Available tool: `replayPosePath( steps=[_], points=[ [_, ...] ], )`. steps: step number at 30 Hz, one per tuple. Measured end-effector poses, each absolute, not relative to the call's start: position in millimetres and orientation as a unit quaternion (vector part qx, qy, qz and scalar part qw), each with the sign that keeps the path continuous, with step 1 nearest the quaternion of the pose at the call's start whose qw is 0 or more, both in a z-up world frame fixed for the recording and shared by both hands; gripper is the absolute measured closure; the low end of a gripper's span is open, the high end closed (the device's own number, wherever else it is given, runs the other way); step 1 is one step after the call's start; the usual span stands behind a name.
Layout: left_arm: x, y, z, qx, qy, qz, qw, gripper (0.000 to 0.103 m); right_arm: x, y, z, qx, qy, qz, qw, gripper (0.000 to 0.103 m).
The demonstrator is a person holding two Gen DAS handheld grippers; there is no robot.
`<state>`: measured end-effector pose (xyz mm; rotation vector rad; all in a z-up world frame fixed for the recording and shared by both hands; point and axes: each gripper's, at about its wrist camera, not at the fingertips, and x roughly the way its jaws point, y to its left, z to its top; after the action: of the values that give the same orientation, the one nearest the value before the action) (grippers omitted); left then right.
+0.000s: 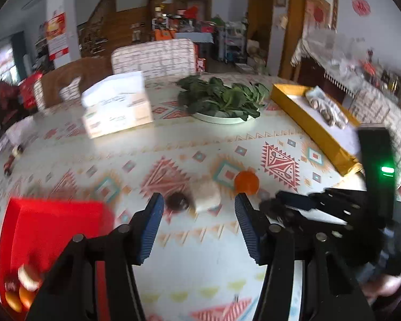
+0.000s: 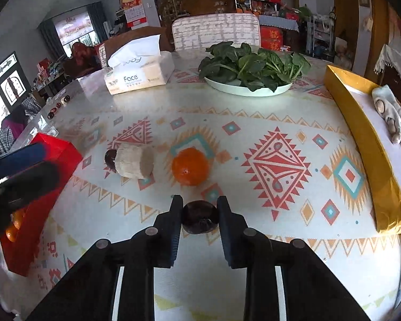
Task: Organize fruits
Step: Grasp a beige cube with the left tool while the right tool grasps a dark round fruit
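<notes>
Fruits are being sorted: a dark round fruit (image 2: 200, 216), just this side of the orange (image 2: 190, 166), is pinched by the right gripper (image 2: 199, 208) jaws; left gripper (image 1: 199, 203) jaws are spread, empty. A lift toward the red box (image 2: 54, 149) is called for next.

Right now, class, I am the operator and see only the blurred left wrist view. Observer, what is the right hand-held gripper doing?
Observer: The right hand-held gripper is shut on a dark round fruit.
Operator: And the pale lump beside the orange?
Observer: The pale piece is a stubby cylinder lying on its side, with a flat end towards the orange.
</notes>
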<state>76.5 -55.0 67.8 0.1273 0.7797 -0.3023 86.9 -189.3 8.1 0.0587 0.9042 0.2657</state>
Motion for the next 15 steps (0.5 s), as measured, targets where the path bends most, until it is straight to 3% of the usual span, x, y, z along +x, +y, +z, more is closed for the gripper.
replayPosePath(
  steps=[8, 10, 11, 15],
  points=[
    [122, -88, 27, 0.13, 0.409, -0.153, 0.89, 0.048, 88, -221, 12, 0.083, 0.437, 0.11, 0.889, 0.075],
    [126, -90, 19, 0.136, 0.417, -0.151, 0.886, 0.055, 89, -226, 14, 0.089, 0.434, 0.106, 0.89, 0.075],
    [125, -91, 17, 0.151, 0.409, -0.14, 0.889, 0.069, 89, -229, 15, 0.095, 0.433, 0.107, 0.89, 0.075],
    [117, -88, 24, 0.143, 0.401, -0.14, 0.894, 0.069, 89, -230, 19, 0.099, 0.428, 0.108, 0.892, 0.075]
  ],
)
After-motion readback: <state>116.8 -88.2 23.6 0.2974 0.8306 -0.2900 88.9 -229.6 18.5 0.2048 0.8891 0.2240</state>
